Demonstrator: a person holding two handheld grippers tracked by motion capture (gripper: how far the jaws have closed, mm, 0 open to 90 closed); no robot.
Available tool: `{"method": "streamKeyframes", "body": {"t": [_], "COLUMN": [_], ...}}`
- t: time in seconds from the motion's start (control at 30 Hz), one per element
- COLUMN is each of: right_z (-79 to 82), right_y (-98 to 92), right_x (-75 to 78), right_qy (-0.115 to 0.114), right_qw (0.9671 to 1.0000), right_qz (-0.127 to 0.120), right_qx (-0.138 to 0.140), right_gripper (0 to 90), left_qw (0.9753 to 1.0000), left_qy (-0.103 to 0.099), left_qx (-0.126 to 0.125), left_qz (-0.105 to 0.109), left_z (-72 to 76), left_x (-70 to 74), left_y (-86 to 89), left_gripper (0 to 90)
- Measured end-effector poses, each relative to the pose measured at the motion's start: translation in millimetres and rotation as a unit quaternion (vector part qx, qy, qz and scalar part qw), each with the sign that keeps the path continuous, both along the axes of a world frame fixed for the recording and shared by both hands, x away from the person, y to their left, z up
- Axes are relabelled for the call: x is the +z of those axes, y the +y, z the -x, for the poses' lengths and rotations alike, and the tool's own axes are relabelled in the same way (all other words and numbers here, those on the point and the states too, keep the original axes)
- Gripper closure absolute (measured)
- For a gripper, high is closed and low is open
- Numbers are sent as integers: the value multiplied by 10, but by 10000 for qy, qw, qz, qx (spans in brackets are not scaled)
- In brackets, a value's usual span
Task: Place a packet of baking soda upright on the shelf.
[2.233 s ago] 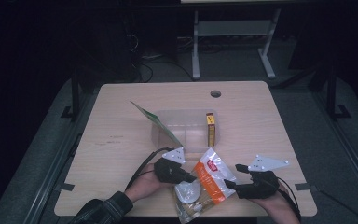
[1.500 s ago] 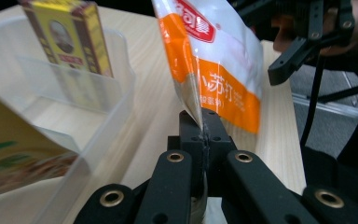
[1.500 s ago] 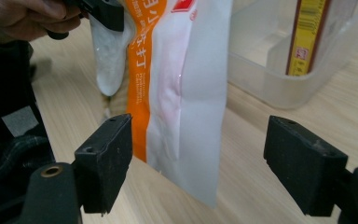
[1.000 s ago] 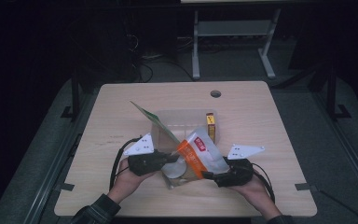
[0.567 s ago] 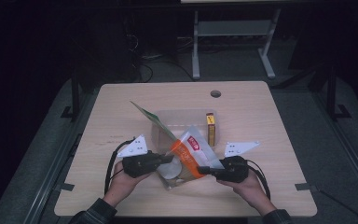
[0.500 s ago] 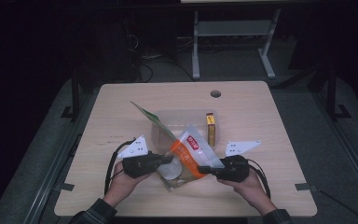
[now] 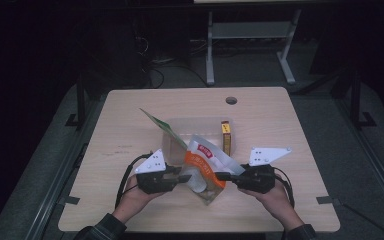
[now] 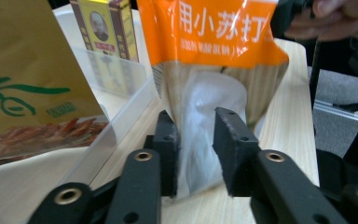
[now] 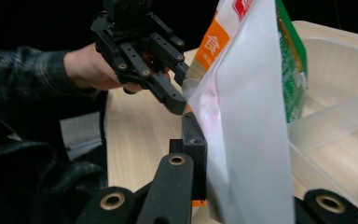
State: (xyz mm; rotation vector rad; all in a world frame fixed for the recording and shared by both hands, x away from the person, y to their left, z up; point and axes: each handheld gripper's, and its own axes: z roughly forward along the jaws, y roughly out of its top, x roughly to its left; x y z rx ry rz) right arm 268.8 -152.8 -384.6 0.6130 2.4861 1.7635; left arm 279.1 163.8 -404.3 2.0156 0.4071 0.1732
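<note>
An orange and white pouch [image 7: 204, 161] with a clear lower window stands tilted on the table, just in front of a clear plastic bin [image 7: 200, 125]. My left gripper [image 7: 184, 178] holds the pouch from the left and my right gripper [image 7: 221, 176] from the right. In the left gripper view, the left gripper [image 8: 196, 135] has its jaws on either side of the pouch's clear part [image 8: 200, 107]. In the right gripper view, the right gripper [image 9: 223, 140] has one jaw pressed on the pouch's white back [image 9: 251, 116], and the other jaw is hidden behind it.
A yellow box [image 7: 226, 136] stands in the bin's right end. A green snack bag [image 7: 159, 125] leans on the bin's left wall. The table [image 7: 130, 120] has bare wood to the left, right and back, with a cable hole [image 7: 231, 100] near the far edge.
Both grippers carried the pouch from the table's front edge forward toward the bin and tipped it more upright. In the last half second it has hardly moved.
</note>
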Motion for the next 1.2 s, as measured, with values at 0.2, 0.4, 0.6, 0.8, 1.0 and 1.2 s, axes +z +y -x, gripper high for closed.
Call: {"method": "streamKeyframes", "body": {"t": [0.2,0.4,0.6,0.8,1.0,1.2], "right_z": [19,8,-22,-87,-199,-247], "right_y": [-64,-133,-162,-145,-119,-111], "right_x": [93,167,260,368,479,580], "right_qy": [-113,-238,-324,-402,-502,-600], "right_qw": [9999,9995,9991,9986,9979,9973], "right_qz": [7,5,-25,55,19,-10], "right_qx": [-64,-196,-274,-329,-399,-412], "right_gripper": [900,900,900,900,900,900], "left_qw": [9999,9988,9980,9964,9954,9954], "left_qy": [7,145,296,476,545,569], "left_qx": [114,159,293,388,417,454], "left_qz": [-124,-433,-471,-591,-671,-623], "left_z": [8,26,37,66,100,88], "left_x": [-28,-90,-112,-189,-241,-247], "left_y": [64,196,323,434,498,535], "left_gripper": [473,401,362,333,323,323]}}
